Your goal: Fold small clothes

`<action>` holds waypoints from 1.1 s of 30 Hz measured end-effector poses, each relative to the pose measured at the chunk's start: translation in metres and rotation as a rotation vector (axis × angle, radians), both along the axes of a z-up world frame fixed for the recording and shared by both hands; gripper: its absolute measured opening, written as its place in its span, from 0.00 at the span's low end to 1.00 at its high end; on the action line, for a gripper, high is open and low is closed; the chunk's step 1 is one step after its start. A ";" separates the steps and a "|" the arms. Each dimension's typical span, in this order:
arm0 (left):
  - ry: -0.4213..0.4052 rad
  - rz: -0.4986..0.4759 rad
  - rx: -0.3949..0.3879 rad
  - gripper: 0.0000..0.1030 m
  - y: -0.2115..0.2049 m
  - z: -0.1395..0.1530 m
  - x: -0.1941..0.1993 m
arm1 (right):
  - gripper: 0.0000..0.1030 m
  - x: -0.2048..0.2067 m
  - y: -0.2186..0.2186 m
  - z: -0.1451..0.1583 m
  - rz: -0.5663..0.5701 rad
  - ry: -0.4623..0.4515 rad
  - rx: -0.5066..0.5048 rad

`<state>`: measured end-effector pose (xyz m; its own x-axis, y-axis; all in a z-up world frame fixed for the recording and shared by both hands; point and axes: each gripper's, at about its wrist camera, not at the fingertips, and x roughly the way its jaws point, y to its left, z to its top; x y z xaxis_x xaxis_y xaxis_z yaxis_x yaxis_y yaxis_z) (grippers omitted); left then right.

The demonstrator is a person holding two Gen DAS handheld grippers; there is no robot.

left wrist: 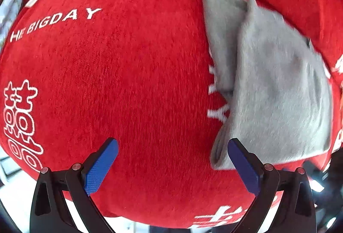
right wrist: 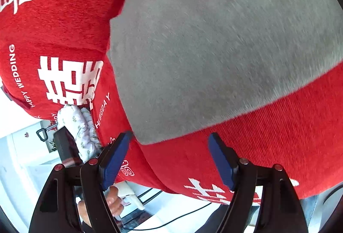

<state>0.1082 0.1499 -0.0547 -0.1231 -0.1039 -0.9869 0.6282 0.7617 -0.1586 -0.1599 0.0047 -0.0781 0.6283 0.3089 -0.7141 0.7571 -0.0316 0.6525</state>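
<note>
A small grey garment [left wrist: 272, 82] lies folded on a red cushion [left wrist: 128, 82] with white lettering, at the right of the left wrist view. My left gripper [left wrist: 172, 145] points down at the cushion with its blue pads wide apart and nothing between them; its right fingertip is beside the cloth's lower corner. In the right wrist view the same grey garment [right wrist: 214, 40] fills the upper middle, lying flat. My right gripper [right wrist: 170, 138] hovers at the cloth's near edge, open, with that edge just past its fingertips and nothing pinched.
Red cushions [right wrist: 53, 24] with white characters are stacked at the left. A floral white cloth [right wrist: 79, 125] is tucked at the cushion's edge. A hand [right wrist: 113, 200] shows below, over a white floor with a black cable [right wrist: 171, 220].
</note>
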 end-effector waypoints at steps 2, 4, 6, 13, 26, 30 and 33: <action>0.025 0.022 -0.014 0.99 -0.002 -0.003 0.008 | 0.77 -0.005 0.003 -0.005 -0.032 0.000 -0.001; 0.032 0.020 -0.025 0.99 -0.005 -0.004 0.013 | 0.77 -0.008 0.006 -0.010 -0.076 -0.011 0.000; 0.044 0.008 -0.043 0.99 -0.011 -0.005 0.017 | 0.77 -0.007 0.005 -0.013 -0.120 -0.033 -0.006; 0.168 0.022 -0.131 0.99 -0.026 -0.020 0.026 | 0.82 0.024 -0.006 -0.017 -0.223 -0.093 -0.065; 0.421 0.053 -0.291 0.99 -0.091 -0.036 0.028 | 0.08 0.041 -0.036 0.018 -0.145 -0.232 -0.045; 0.433 0.046 -0.322 0.99 -0.121 -0.033 0.026 | 0.08 0.045 -0.041 0.028 -0.092 -0.230 -0.084; 0.422 0.018 -0.346 0.99 -0.140 -0.024 0.019 | 0.08 0.046 -0.039 0.028 -0.061 -0.230 -0.093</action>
